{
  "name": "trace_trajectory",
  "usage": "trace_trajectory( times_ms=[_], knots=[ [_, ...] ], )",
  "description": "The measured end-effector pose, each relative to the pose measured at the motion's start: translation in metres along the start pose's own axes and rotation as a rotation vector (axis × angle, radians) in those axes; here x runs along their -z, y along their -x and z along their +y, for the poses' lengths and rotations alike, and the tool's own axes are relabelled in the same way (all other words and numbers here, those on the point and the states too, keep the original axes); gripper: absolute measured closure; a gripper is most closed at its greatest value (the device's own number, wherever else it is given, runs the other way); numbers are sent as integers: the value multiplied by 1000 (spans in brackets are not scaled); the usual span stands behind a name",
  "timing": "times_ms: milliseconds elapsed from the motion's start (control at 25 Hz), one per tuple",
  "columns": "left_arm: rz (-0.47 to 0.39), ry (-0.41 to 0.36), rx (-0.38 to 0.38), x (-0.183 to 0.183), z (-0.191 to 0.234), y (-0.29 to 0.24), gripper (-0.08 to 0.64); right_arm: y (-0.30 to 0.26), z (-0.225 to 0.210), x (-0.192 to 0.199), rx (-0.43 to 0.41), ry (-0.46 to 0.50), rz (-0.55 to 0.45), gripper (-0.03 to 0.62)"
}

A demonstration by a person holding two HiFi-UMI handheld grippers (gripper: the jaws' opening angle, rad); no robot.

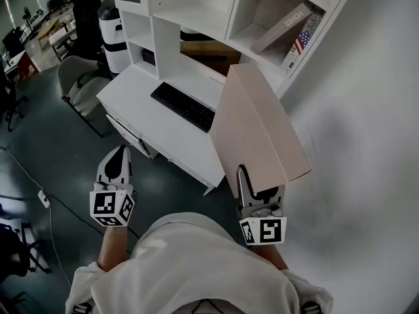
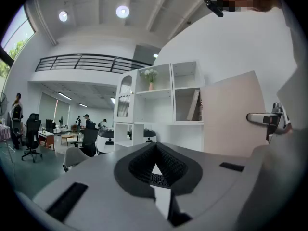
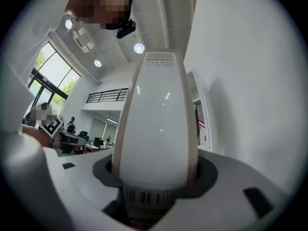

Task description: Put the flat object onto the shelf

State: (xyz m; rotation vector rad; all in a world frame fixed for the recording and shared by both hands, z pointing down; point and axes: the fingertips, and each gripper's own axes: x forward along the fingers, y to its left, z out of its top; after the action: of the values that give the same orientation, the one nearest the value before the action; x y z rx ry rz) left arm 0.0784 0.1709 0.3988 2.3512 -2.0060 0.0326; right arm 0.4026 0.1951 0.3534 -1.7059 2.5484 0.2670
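The flat object [image 1: 258, 126] is a wide, thin pale pink box, held up on edge in the air before the white shelf unit [image 1: 245, 36]. My right gripper [image 1: 254, 183] is shut on its near bottom edge. In the right gripper view the flat object [image 3: 156, 124] rises straight out of my right gripper [image 3: 156, 179], a barcode at its base, with the shelf unit [image 3: 199, 114] behind it on the right. My left gripper [image 1: 120, 157] hangs lower left over the floor, shut and empty. The left gripper view shows my left gripper [image 2: 156, 166], the flat object [image 2: 231, 114] and the shelf unit [image 2: 159, 95].
Leaning books [image 1: 294, 28] fill the right shelf compartment. A black keyboard [image 1: 183, 106] lies on the white desk [image 1: 147, 126] under the shelves. A grey chair [image 1: 78, 77] stands at the left. A white wall [image 1: 366, 110] runs along the right.
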Motion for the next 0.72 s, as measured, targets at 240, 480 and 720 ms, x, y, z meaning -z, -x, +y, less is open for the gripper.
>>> trace_trajectory(
  times_ms=[240,480,720],
  knots=[
    [4,0,-3,3,-1,-3,568,-3,-3,3,-6,-4,2,321],
    [11,-2,-12,5,-3,-4,568,-4,-6,4,-14,-13,-6,321],
    [12,-5,-33,8,-4,0,568,-11,-8,7,-35,-18,-14,321]
  ],
)
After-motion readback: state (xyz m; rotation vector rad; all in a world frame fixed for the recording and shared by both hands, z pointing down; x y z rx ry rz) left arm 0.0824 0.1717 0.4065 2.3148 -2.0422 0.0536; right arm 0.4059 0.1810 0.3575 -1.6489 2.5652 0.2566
